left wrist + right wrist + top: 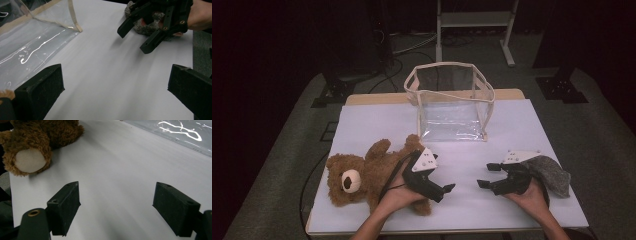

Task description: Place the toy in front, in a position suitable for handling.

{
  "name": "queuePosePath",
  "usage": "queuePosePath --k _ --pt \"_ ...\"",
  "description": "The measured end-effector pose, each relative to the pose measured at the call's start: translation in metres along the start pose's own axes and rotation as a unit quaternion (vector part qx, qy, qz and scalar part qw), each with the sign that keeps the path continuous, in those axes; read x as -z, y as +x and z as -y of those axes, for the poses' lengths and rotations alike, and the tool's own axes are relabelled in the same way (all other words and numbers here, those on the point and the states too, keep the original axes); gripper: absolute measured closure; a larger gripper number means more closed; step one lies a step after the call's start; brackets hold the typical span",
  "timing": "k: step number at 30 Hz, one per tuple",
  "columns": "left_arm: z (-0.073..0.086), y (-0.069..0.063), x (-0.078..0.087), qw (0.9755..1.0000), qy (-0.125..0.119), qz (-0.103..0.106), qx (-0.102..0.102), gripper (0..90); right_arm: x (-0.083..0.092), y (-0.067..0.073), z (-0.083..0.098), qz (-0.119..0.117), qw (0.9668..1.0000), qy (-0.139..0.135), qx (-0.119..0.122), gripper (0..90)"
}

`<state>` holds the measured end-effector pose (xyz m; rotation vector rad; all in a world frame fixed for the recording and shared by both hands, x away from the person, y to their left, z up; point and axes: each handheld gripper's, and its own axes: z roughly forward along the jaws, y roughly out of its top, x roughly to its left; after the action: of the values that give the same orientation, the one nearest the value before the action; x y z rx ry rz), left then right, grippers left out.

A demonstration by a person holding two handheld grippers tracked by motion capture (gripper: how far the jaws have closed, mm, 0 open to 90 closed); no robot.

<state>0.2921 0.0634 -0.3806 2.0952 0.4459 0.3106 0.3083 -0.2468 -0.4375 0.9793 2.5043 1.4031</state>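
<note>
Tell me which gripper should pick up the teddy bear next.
Probably the left gripper: it hovers right beside the teddy bear, jaws open and empty. The right gripper sits across the table, near the grey cloth.

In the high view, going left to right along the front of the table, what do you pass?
Brown teddy bear → left gripper → right gripper → grey fuzzy bundle. The clear bag stands farther back, above the gap between the grippers, so it is left out of the row.
</note>
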Motion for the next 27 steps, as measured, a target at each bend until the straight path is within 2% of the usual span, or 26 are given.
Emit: queuePosePath --k 4,5,7,8,9,10,12,13,16,17,19,23,24,27 --pt "-0.002 0.004 0.006 1.0 -0.003 -0.006 0.0 0.0 -0.001 -0.001 0.0 -0.002 1.0 0.002 -0.001 20.0" --pt "-0.003 0.007 0.012 0.9999 -0.009 -0.005 0.001 0.2 0.0 -0.001 0.0 -0.002 1.0 0.002 0.004 20.0" --pt "-0.003 0.009 0.016 0.9999 -0.014 -0.005 0.001 4.5 0.002 0.0 0.0 0.0 1.0 0.0 0.007 20.0" --pt "-0.004 0.012 0.024 0.9997 -0.02 -0.011 -0.001 4.5 0.002 0.001 0.0 -0.002 1.0 -0.001 0.006 20.0" --pt "-0.004 0.012 0.024 0.9997 -0.02 -0.011 -0.001 4.5 0.002 0.001 0.0 -0.002 1.0 -0.001 0.006 20.0" --pt "-0.006 0.015 0.032 0.9994 -0.025 -0.022 -0.004 4.5 0.004 0.002 0.0 -0.002 1.0 -0.002 0.007 20.0" --pt "-0.007 0.019 0.041 0.9989 -0.035 -0.031 -0.01 4.5 0.004 0.003 0.0 0.0 1.0 -0.002 0.01 20.1" --pt "-0.007 0.019 0.041 0.9989 -0.035 -0.031 -0.01 4.5 0.004 0.003 0.0 0.0 1.0 -0.002 0.01 20.1" --pt "-0.009 0.029 0.065 0.9966 -0.058 -0.057 -0.012 4.5 0.004 0.005 -0.001 0.002 0.9999 -0.003 0.013 20.0" --pt "-0.009 0.029 0.065 0.9966 -0.058 -0.057 -0.012 4.5 0.004 0.005 -0.001 0.002 0.9999 -0.003 0.013 20.0" --pt "-0.008 0.035 0.077 0.995 -0.066 -0.073 -0.015 4.5 0.003 0.006 -0.001 0.001 0.9999 0.001 0.014 20.0" --pt "-0.005 0.046 0.095 0.9911 -0.068 -0.113 -0.017 4.6 0.001 0.005 -0.001 -0.001 0.9999 0.002 0.013 20.0" --pt "-0.001 0.052 0.101 0.9897 -0.066 -0.126 -0.012 4.6 0.001 0.005 -0.001 -0.002 0.9999 0.002 0.013 20.0" --pt "0.002 0.057 0.106 0.989 -0.064 -0.133 -0.008 4.6 0.001 0.006 -0.001 -0.001 0.9999 0.003 0.013 20.0"
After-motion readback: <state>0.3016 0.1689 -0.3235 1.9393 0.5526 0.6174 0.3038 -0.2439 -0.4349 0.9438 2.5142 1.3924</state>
